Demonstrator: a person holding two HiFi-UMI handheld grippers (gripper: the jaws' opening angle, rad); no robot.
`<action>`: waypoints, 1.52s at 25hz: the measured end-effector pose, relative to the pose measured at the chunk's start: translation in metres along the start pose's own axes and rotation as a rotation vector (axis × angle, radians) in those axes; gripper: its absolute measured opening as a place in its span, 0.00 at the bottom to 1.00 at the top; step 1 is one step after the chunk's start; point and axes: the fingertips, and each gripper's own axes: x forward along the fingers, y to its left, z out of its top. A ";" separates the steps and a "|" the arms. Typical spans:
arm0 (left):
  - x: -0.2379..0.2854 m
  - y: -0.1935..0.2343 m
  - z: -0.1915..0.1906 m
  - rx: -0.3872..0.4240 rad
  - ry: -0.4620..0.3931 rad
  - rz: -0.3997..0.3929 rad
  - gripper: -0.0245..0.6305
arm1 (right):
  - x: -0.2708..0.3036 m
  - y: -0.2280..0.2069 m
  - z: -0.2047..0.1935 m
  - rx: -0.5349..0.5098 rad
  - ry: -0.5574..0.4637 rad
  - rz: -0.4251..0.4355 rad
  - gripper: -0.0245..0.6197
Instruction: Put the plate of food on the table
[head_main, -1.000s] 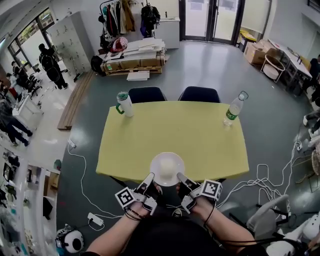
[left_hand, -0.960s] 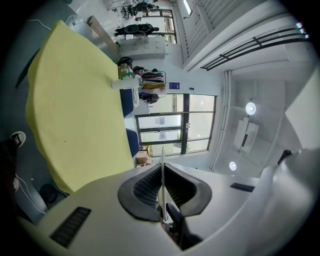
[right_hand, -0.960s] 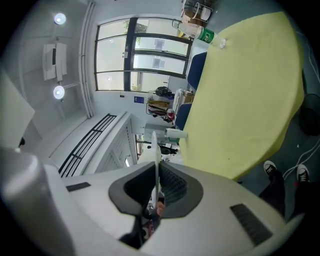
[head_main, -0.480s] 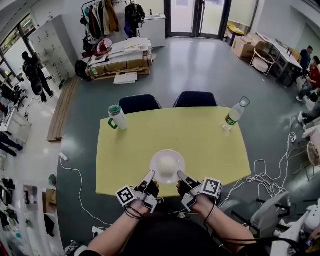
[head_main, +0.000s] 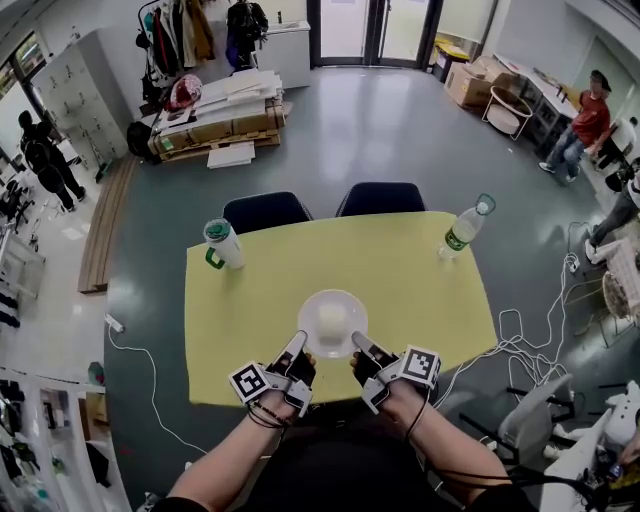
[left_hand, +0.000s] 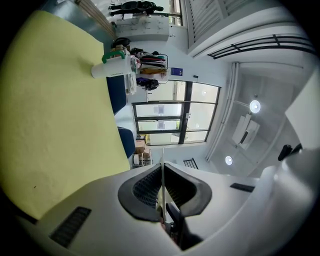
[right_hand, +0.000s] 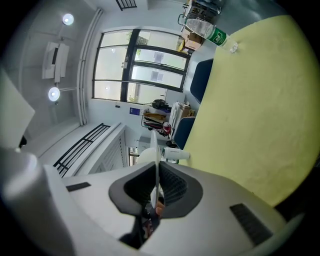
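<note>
A white plate (head_main: 332, 322) with a pale lump of food (head_main: 331, 320) on it is held over the front half of the yellow table (head_main: 420, 290). My left gripper (head_main: 299, 342) is shut on the plate's near left rim. My right gripper (head_main: 357, 341) is shut on its near right rim. In the left gripper view the plate (left_hand: 162, 167) shows edge-on as a thin line between the shut jaws of the left gripper (left_hand: 162, 200). The right gripper view shows the plate (right_hand: 157, 160) the same way, in the right gripper (right_hand: 157, 192). A gap shows between plate and tabletop.
A white tumbler with a green lid (head_main: 222, 243) stands at the table's far left corner, and a clear water bottle (head_main: 464, 226) at the far right. Two dark blue chairs (head_main: 265, 211) (head_main: 380, 198) are tucked in behind. Cables (head_main: 520, 335) lie on the floor at right.
Both grippers have carried the plate forward, from just past the table's near edge to further in over the yellow top. Both are still shut on it.
</note>
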 end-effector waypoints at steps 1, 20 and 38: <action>0.004 0.004 0.001 -0.001 0.001 0.006 0.07 | 0.002 -0.005 0.004 0.001 0.002 -0.012 0.07; 0.072 0.133 0.014 -0.020 -0.004 0.117 0.07 | 0.045 -0.142 0.058 0.091 0.070 -0.064 0.07; 0.123 0.248 0.036 -0.061 -0.008 0.196 0.07 | 0.094 -0.263 0.090 0.151 0.089 -0.118 0.07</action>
